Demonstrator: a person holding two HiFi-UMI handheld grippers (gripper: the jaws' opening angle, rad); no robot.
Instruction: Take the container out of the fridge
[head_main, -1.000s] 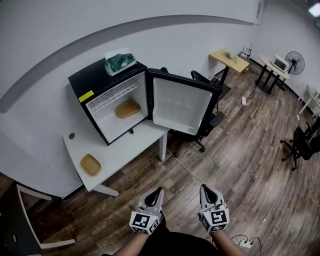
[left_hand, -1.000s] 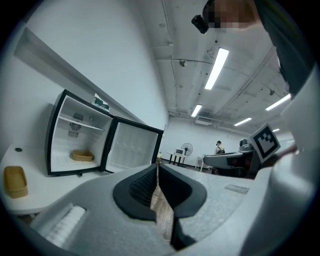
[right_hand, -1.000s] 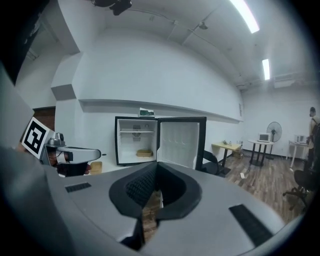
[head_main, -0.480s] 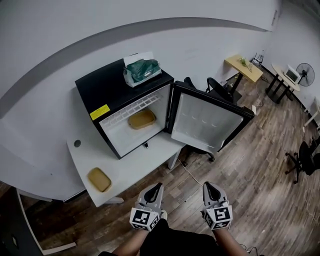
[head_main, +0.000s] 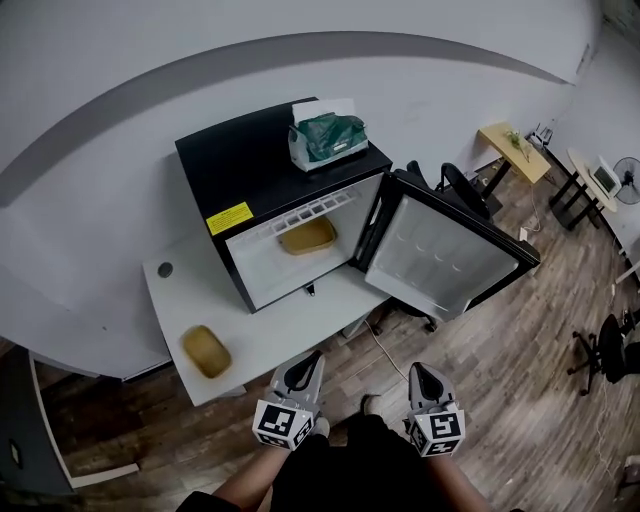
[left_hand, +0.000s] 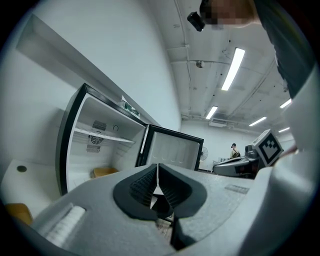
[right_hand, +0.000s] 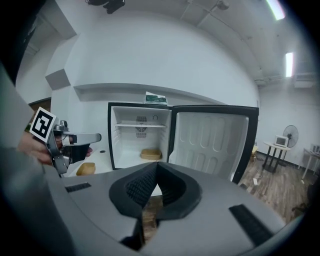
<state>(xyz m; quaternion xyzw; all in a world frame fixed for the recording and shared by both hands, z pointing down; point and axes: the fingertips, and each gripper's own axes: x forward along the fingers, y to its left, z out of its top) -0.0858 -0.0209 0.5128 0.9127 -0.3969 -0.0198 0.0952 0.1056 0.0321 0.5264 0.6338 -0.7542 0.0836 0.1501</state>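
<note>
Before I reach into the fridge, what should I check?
1. Door open: ok.
2. Container in sight inside the fridge: ok.
3. Nothing in front of the container: ok.
4. Left gripper open for a grasp: not ok, shut and empty.
5. Right gripper open: not ok, shut and empty.
6. Grippers near enough: not ok, both short of the table.

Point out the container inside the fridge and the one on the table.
container inside the fridge (head_main: 307, 236): head view, middle of its top.
container on the table (head_main: 206, 350): head view, middle of its top.
</note>
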